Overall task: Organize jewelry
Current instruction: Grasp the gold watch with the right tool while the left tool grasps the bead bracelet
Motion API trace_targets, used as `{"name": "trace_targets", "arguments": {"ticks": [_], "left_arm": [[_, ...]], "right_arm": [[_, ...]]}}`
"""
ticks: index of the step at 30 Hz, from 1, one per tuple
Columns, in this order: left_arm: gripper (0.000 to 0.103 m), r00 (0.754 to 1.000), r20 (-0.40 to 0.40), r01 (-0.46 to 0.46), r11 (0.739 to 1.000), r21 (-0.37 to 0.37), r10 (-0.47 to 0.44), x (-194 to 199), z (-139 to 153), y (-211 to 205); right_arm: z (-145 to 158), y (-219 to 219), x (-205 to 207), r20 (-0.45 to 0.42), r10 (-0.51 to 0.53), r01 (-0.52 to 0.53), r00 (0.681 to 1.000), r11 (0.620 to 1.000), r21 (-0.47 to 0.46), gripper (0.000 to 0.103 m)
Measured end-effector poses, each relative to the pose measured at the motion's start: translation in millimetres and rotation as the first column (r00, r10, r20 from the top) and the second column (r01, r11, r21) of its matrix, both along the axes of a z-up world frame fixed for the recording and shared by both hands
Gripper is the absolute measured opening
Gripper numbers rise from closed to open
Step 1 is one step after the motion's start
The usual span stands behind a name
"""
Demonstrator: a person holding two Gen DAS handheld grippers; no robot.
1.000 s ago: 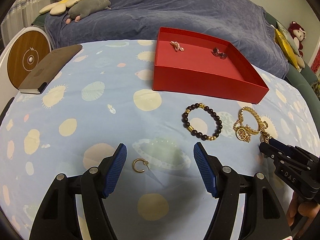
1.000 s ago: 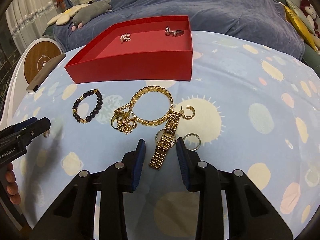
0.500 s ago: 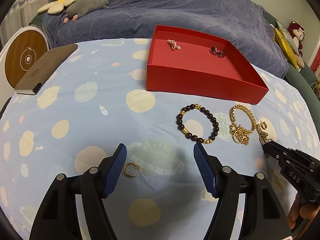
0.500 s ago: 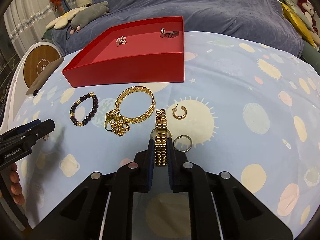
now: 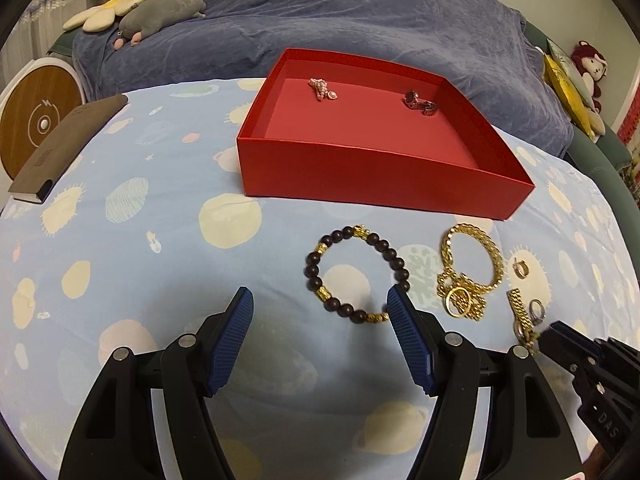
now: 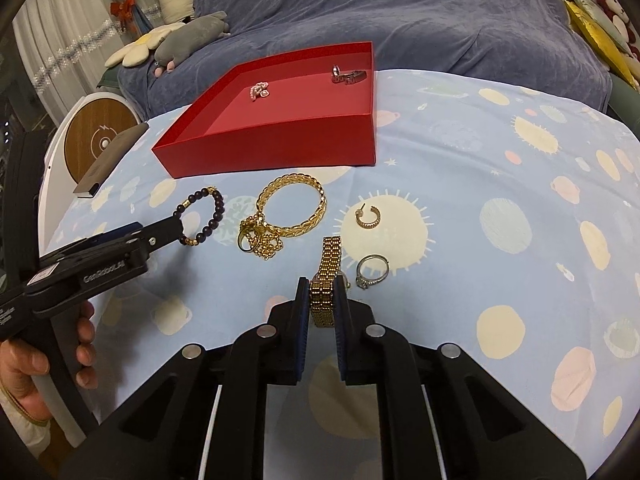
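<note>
My right gripper (image 6: 322, 304) is closed tight on the gold watch (image 6: 329, 270) — the band sits right between the two blue pads, low in the middle of the right camera's picture. The far end of the watch rests on the blue spotted cloth (image 6: 500, 168).

To do this step well, I think I should lift straight up and slowly, so the loose end does not drag into the silver ring (image 6: 372, 270) just beside it on the right, or the gold hoop earring (image 6: 368, 216) a bit higher up. Then I carry it up the picture to the red box (image 6: 280, 144) and let go only when the watch is over the floor of the box, past the front wall. The band is made of small links, so it may swing or slip; a soft, steady move seems best.

My left gripper (image 5: 320, 328) is wide open and holds nothing. In the left camera, the dark bead bracelet (image 5: 354, 274) lies just above the pads, a little to the right, with its near edge next to the right pad. The gold chain bracelet (image 5: 472, 268) lies further right. Two small pieces sit inside the box — a pink one and a dark one.
</note>
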State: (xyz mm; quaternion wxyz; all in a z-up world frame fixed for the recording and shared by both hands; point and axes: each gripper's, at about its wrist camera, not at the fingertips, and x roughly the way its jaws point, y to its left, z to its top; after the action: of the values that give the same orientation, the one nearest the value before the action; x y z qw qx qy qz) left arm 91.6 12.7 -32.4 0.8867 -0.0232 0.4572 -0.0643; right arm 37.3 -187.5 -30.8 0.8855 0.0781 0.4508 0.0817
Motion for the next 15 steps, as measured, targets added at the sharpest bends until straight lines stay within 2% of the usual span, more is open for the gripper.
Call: {"name": "trace_targets", "arguments": {"ticks": [1,4,7,9,11,15], "left_arm": [[0.066,1.000,-0.002,-0.009,1.000,0.000,0.009,3.6,-1.9,0.2],[0.053,1.000,-0.014,-0.027,1.000,0.006,0.027,11.6,-8.0,-0.2],[0.041,1.000,0.013,-0.023,0.998,0.050,0.023,11.8,-9.6,-3.4],[0.017,1.000,0.024,-0.018,0.997,0.075,0.016,11.0,-10.1,-4.9],[0.006,1.000,0.020,-0.011,0.997,0.081,0.009,11.0,-9.5,-4.9],[0.006,1.000,0.026,-0.004,0.997,0.077,0.002,9.3,-3.4,-4.0]], "right_arm": [[-0.1,-0.3,-0.5,0.000,0.000,0.000,1.000,1.000,0.000,0.011],[1.7,-2.0,-2.1,0.003,0.003,-0.003,1.000,1.000,0.005,0.011],[4.8,-5.1,-4.5,0.007,0.002,-0.002,1.000,1.000,0.014,0.011],[8.0,-7.3,-6.3,0.012,-0.002,0.001,1.000,1.000,0.021,0.011],[13.2,-7.9,-8.7,0.023,-0.003,0.002,1.000,1.000,0.026,0.011],[23.7,-11.1,-10.9,0.045,-0.005,0.004,0.999,0.999,0.034,0.011]]}}
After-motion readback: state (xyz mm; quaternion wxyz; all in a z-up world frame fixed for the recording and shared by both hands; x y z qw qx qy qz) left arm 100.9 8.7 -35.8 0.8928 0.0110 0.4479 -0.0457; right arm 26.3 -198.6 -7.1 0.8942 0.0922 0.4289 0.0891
